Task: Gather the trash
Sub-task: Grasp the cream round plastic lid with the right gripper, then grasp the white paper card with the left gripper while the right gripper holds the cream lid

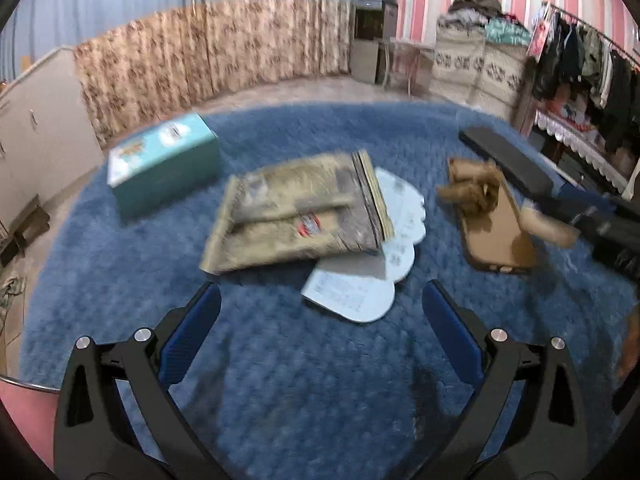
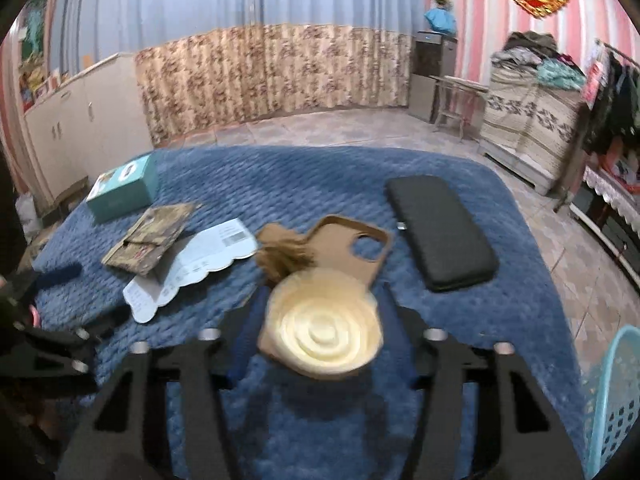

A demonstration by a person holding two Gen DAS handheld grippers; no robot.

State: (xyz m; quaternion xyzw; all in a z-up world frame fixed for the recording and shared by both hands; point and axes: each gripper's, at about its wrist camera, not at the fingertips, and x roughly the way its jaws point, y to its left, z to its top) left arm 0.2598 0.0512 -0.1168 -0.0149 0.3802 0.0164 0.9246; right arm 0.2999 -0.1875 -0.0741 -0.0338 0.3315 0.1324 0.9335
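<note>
My right gripper [image 2: 320, 312] is shut on a tan paper cup [image 2: 324, 332], whose pale ribbed bottom faces the camera, held above the blue blanket [image 2: 320, 184]. Just behind the cup lie crumpled brown paper [image 2: 280, 256] and a brown phone case [image 2: 348, 248]. In the left wrist view my left gripper [image 1: 320, 296] stands open over the blanket with nothing between its fingers. Just beyond it are a pale blue scalloped card [image 1: 360, 280] and a patterned flat pouch [image 1: 296, 212] lying partly on the card. The cup [image 1: 548, 228] shows at the right there, beside the brown paper [image 1: 472, 192].
A teal box [image 1: 164, 164] sits at the blanket's far left and a long black pad [image 2: 440, 232] at its right. A light blue perforated basket [image 2: 612, 400] stands on the tiled floor at the right edge. Cabinets, curtains and a clothes rack ring the room.
</note>
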